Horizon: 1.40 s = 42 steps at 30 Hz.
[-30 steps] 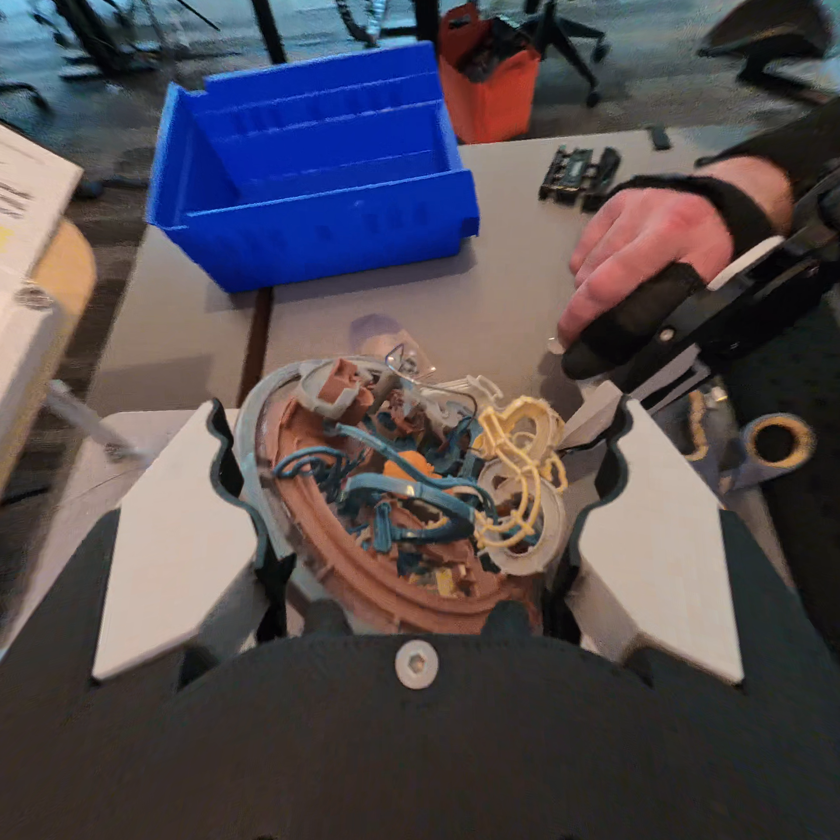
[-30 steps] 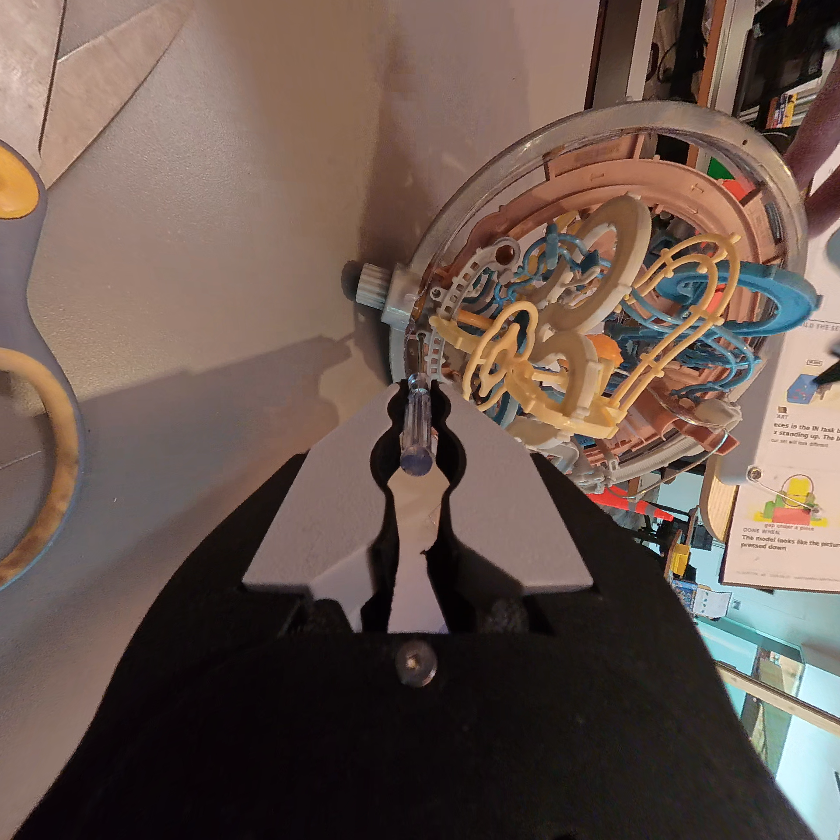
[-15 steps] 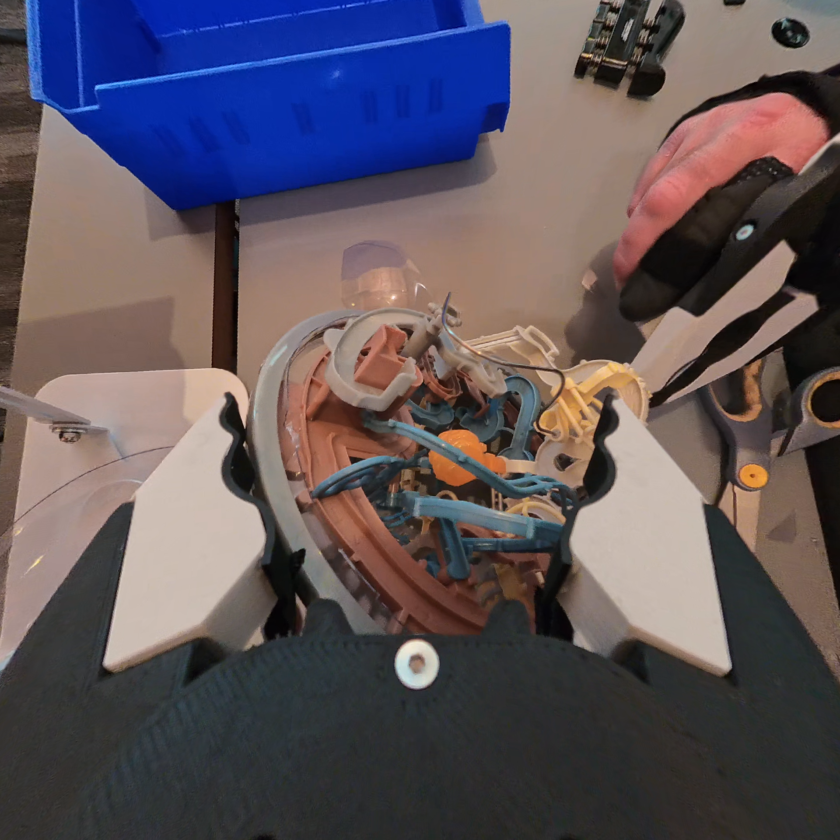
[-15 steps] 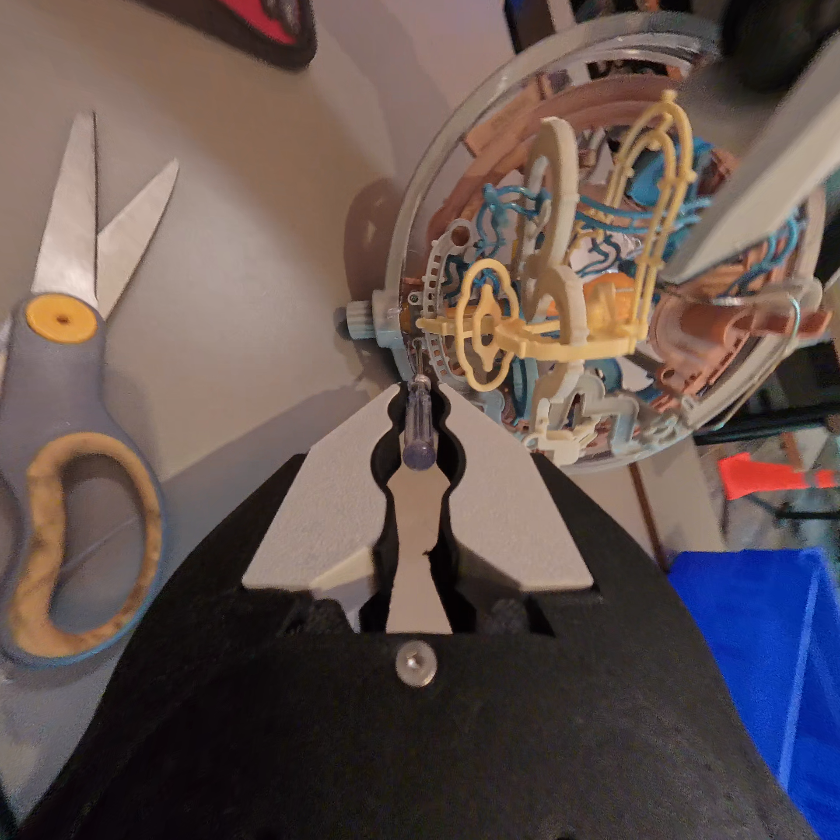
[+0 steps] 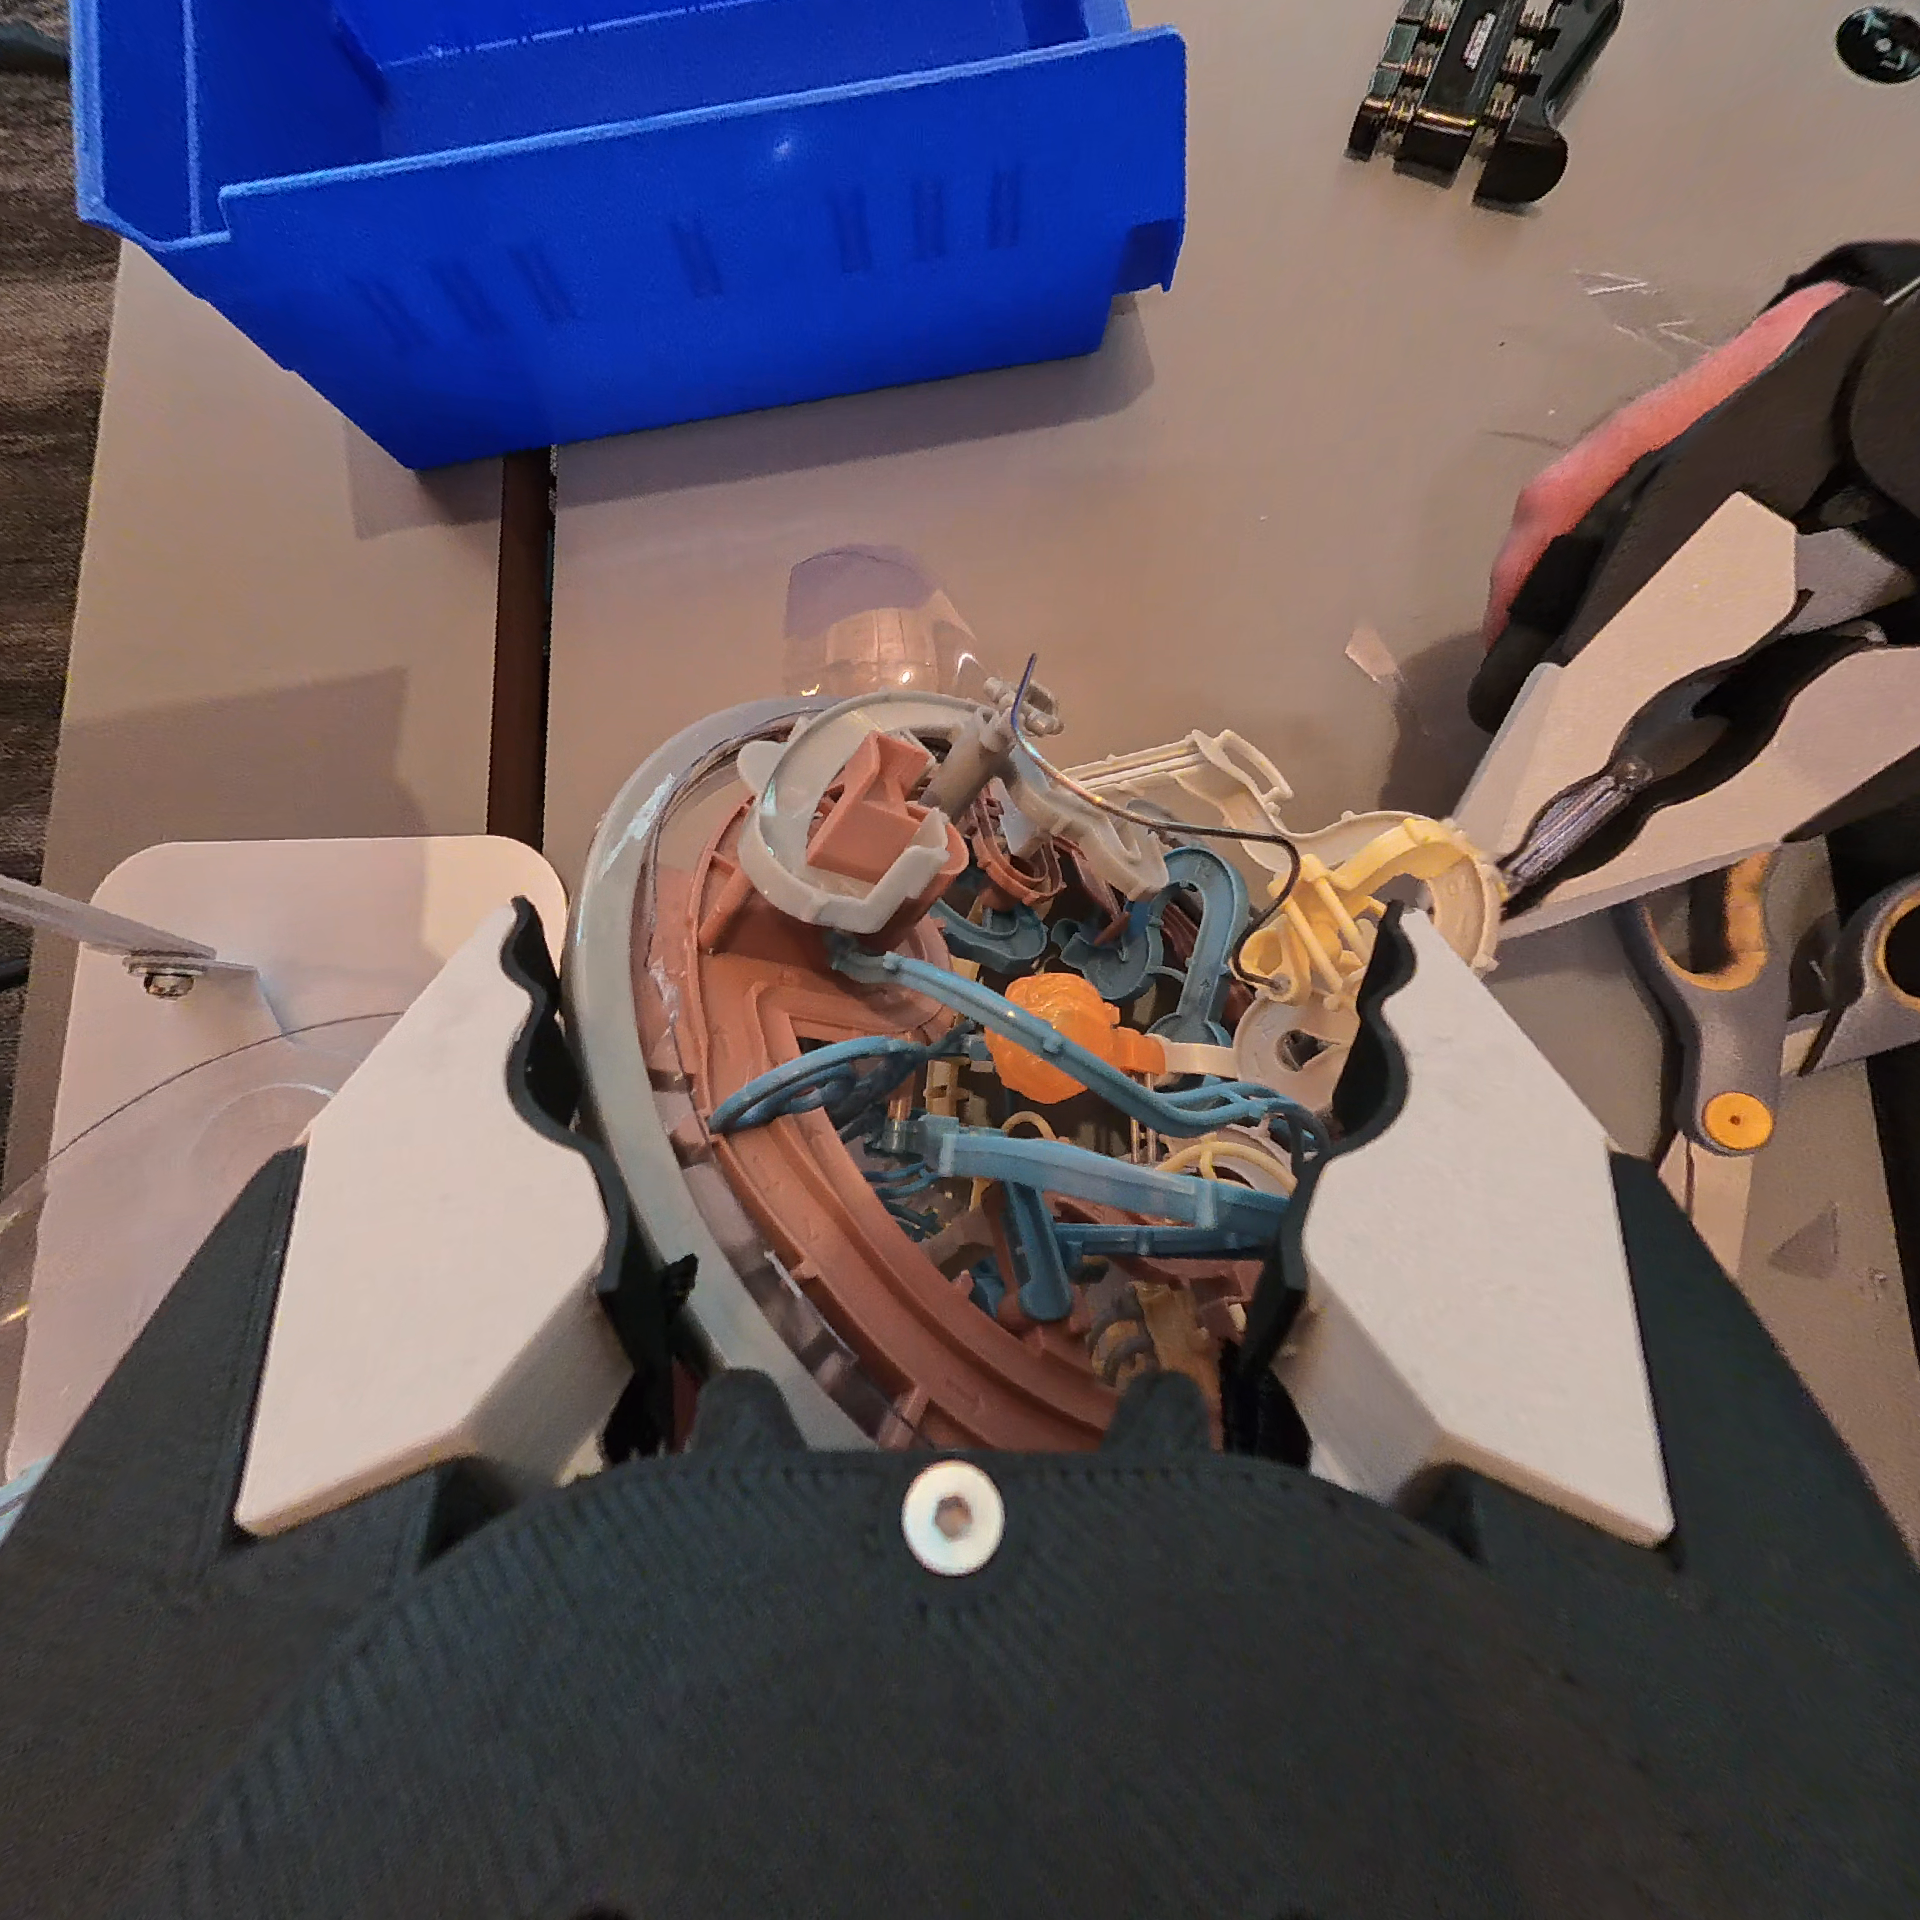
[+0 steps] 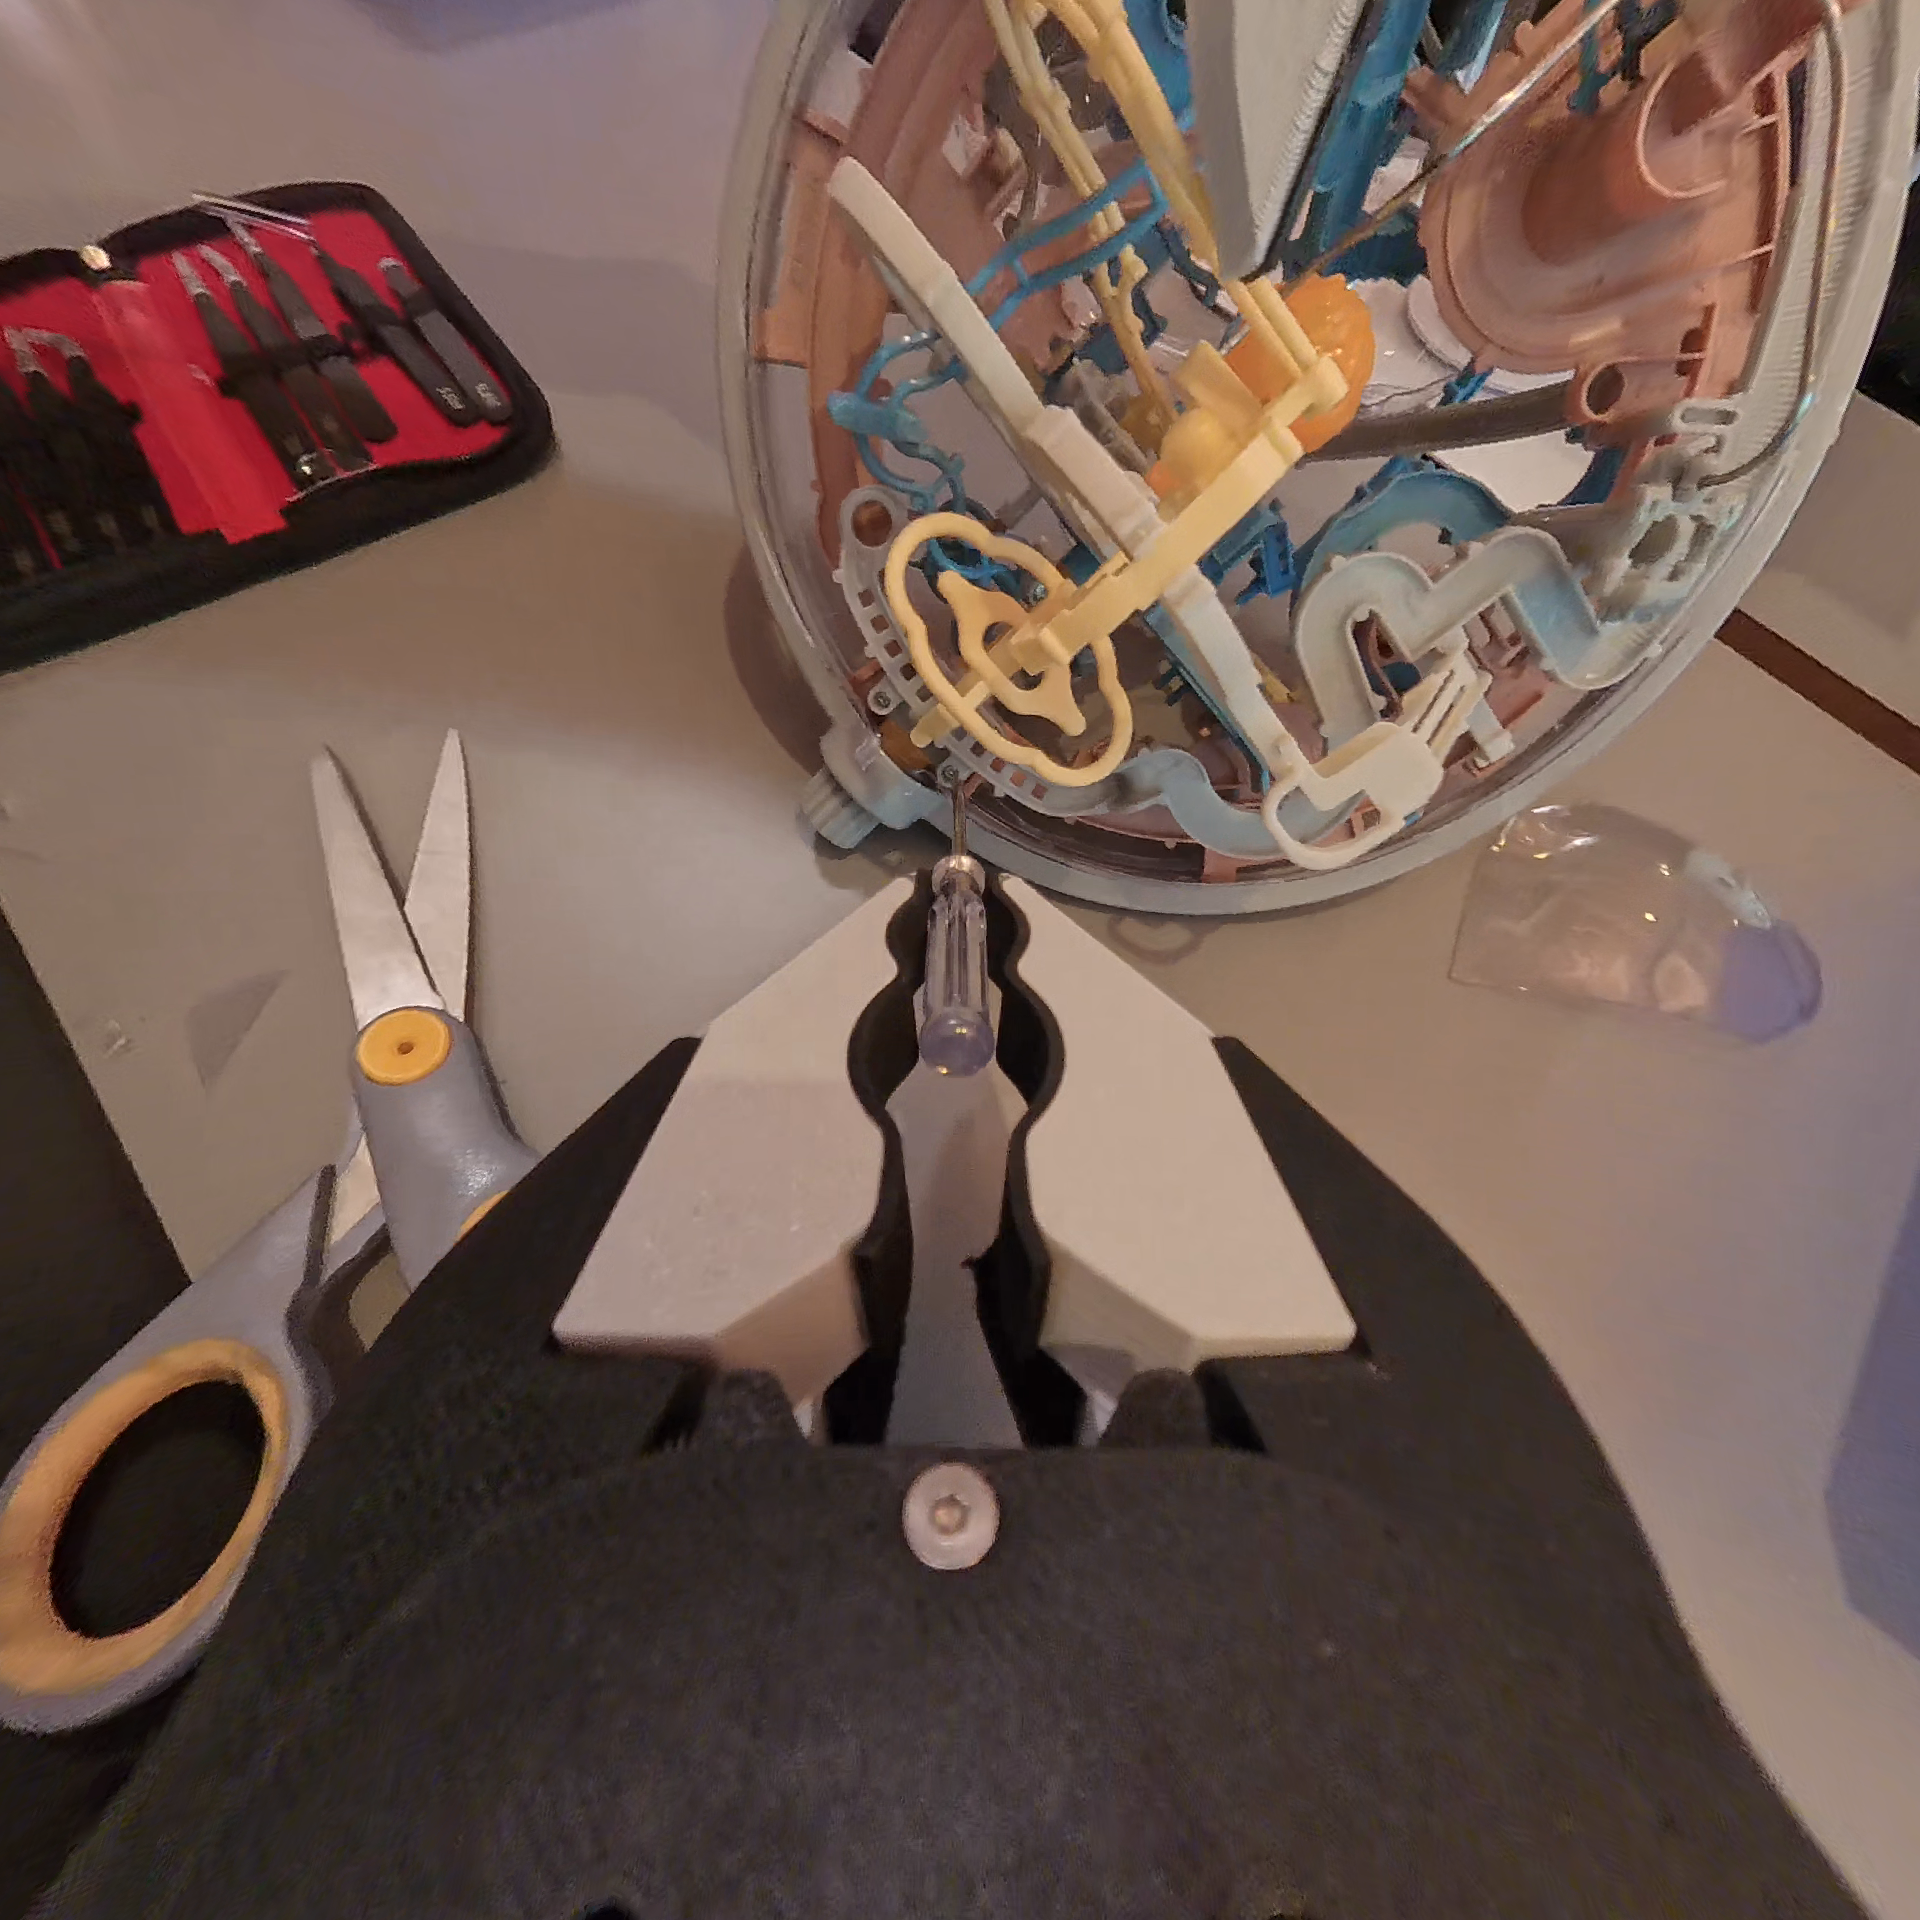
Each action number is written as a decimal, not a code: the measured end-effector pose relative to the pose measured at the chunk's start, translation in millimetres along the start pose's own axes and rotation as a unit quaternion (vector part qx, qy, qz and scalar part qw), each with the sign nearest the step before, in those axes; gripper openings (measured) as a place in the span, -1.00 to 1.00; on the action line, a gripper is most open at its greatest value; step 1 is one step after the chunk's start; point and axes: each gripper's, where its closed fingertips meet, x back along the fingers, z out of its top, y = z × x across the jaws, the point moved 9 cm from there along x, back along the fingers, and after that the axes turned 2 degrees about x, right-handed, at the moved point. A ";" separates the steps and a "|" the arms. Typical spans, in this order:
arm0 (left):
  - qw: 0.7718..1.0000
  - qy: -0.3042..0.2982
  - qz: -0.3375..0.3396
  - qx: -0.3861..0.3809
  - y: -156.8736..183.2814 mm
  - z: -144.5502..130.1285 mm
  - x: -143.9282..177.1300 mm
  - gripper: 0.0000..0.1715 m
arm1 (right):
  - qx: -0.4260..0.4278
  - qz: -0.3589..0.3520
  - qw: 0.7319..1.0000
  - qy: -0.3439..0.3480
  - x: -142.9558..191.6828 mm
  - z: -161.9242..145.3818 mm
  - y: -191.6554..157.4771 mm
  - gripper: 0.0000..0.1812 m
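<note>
Left gripper (image 5: pixel 961 1081): I clamp the maze ball (image 5: pixel 935 1039) by its stiff rim; inner tracks look fragile.
Right gripper (image 6: pixel 956 914): jaws pinch mini screwdriver (image 6: pixel 954 977), tip at a rim screw.

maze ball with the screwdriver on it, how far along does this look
Done: one clear shell piece lies loose on the table. In hand: left gripper clamps the maze ball; right gripper holds a small screwdriver, tip at a rim screw. Left: the inner tracks remain assembled.

Maze ball (image 6: pixel 1299 468): clear shell, grey rim, brown, blue, cream and orange tracks. Screwdriver (image 6: pixel 951 966): clear handle. Scissors (image 6: pixel 405 1039): grey, yellow-orange trim. Bin (image 5: pixel 644 208): blue. Tool case (image 6: pixel 249 384): black, red lining. Table (image 5: pixel 1195 499): grey.
</note>
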 end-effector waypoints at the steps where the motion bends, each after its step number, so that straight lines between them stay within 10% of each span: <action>1: 1.000 -0.001 0.001 0.000 0.2 0.2 -0.1 0.71 | -0.005 0.003 1.000 0.004 -0.1 -0.1 -0.7 -0.93; 20: 1.000 -0.005 0.011 0.006 2.6 0.3 -1.3 0.69 | -0.173 -0.001 0.985 -0.016 -2.3 3.9 -2.3 -0.93; 31: 1.000 -0.009 0.012 0.002 3.4 0.9 -2.4 0.68 | 0.159 -0.024 0.984 -0.075 -4.5 17.6 -11.2 -0.93; 37: 1.000 -0.011 0.011 -0.003 3.6 1.0 -3.0 0.68 | 0.448 -0.026 0.887 -0.107 -6.7 22.1 -19.3 -0.93; 42: 1.000 -0.013 0.011 -0.007 3.3 1.7 -3.7 0.68 | 0.705 -0.045 0.695 -0.138 -9.7 19.9 -33.2 -0.93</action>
